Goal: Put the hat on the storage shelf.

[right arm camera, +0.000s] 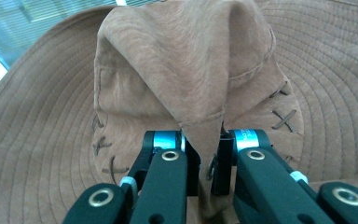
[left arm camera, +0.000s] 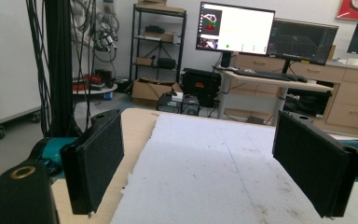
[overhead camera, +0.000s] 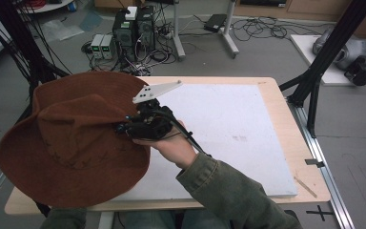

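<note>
- A pale wooden table (overhead camera: 286,119) with rounded corners is carrying a large white foam board (overhead camera: 228,129), which is covering most of its top and leaving a wood border showing at the far, right and near edges.
- In the left gripper view the board's surface is looking scuffed, with faint dark specks and a ragged left edge lying beside bare wood.
- Around the table, a grey floor is holding tangled black cables and computer towers (overhead camera: 133,28) beyond the far edge, while black frame posts are standing at the table's left and right sides.
- The left gripper view is also showing two lit monitors (left arm camera: 235,29) on a desk, a metal shelf rack and cardboard boxes farther off.
- A wide-brimmed brown suede hat (overhead camera: 71,138) is hanging over the table's left part, its brim reaching past the left and near edges.
- The right gripper (right arm camera: 204,168) is clamping a fold of the hat's crown between its nearly closed jaws; in the high view the person's right hand (overhead camera: 174,145) is holding it above the board's left half.
- The left gripper (left arm camera: 200,163) is standing with its jaws wide apart, with nothing between them, aimed along the board.
- The board's centre and right half are lying bare, giving open room there; the posts are limiting sideways room past the table's edges.
</note>
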### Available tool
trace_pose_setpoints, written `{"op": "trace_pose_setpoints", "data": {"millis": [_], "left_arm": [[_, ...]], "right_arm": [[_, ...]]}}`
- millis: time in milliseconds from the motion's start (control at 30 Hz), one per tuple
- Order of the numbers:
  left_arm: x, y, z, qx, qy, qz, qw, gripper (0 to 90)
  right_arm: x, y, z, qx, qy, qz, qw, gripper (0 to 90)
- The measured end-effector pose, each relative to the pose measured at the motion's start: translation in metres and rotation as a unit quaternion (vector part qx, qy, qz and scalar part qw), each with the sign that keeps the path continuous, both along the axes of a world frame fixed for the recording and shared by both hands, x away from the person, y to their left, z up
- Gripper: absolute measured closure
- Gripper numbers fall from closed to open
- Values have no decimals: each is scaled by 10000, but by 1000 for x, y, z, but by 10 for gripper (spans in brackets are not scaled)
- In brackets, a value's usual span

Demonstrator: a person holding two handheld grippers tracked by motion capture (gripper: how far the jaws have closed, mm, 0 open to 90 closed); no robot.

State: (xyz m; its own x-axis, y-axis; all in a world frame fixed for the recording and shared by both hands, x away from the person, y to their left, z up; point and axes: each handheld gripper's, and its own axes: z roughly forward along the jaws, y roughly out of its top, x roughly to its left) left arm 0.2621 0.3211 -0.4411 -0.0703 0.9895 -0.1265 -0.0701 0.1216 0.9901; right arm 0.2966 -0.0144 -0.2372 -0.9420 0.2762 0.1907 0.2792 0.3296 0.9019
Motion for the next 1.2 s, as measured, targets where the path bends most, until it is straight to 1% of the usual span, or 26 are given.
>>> {"op": "trace_pose_setpoints", "data": {"millis": [100,133,200,267,300,367,433,467,500,533,567,600,633,667,700,733,767,800,833,867,900,933,967,1000,1100,1200], "left_arm": [[0,0,0,-14,-4,4,10000,168],[0,0,0,-13,2,15,10000,168],[-1,1,0,-16,1,16,10000,168],[0,1,0,-32,4,19,10000,168],[0,1,0,-36,-3,19,10000,168],[-1,1,0,-16,8,14,10000,168],[0,1,0,-20,0,15,10000,168],[-1,1,0,-16,8,16,10000,168],[-1,1,0,-21,4,18,10000,168],[-1,1,0,-22,6,21,10000,168],[-1,1,0,-21,3,17,10000,168],[-1,1,0,-15,6,16,10000,168],[-1,1,0,-21,6,16,10000,168],[-1,1,0,-21,2,13,10000,168],[-1,1,0,-38,-5,26,10000,168],[-1,1,0,-48,-14,30,10000,168],[-1,1,0,-43,-6,26,10000,168],[-1,1,0,-43,-6,26,10000,168],[-1,1,-1,-41,-2,19,10000,168],[-1,1,0,-35,2,20,10000,167],[-1,1,0,-44,2,20,10000,167],[-1,1,0,-40,3,17,10000,168],[-1,1,0,-40,3,17,10000,168],[-1,1,-1,-51,-6,24,10000,168],[-1,1,-1,-48,-8,30,10000,168],[-1,1,-1,-44,9,26,10000,168]], "right_arm": [[0,2,-3,-53,41,-6,10000,873],[1,3,-8,-87,81,-39,9999,871],[4,1,-12,9,273,-95,9996,870],[6,0,-14,51,324,-107,9994,869],[9,-2,-17,145,516,-122,9985,858],[9,-3,-17,146,520,-104,9985,846],[8,-3,-17,95,408,-89,9991,813],[6,-3,-18,35,373,-69,9993,790],[6,-3,-18,35,373,-69,9993,790],[5,-2,-20,-2,358,-66,9993,745],[5,-2,-20,-2,358,-66,9993,745],[4,-3,-21,21,339,-49,9994,659],[4,-3,-21,21,339,-49,9994,659],[5,-4,-22,43,343,-56,9994,615],[6,-6,-22,77,359,-14,9993,535],[6,-6,-22,77,359,-14,9993,535],[6,-8,-22,91,309,6,9995,440],[6,-8,-22,91,309,6,9995,440],[4,-10,-21,85,193,51,9998,358],[3,-10,-22,99,134,40,9999,314],[3,-10,-22,99,134,40,9999,314],[2,-12,-22,133,6,25,9999,241],[2,-13,-22,131,-44,-6,9999,214],[2,-13,-22,131,-44,-6,9999,214],[2,-18,-21,237,-153,-9,9996,133],[1,-22,-20,263,-196,-64,9994,122]]}}
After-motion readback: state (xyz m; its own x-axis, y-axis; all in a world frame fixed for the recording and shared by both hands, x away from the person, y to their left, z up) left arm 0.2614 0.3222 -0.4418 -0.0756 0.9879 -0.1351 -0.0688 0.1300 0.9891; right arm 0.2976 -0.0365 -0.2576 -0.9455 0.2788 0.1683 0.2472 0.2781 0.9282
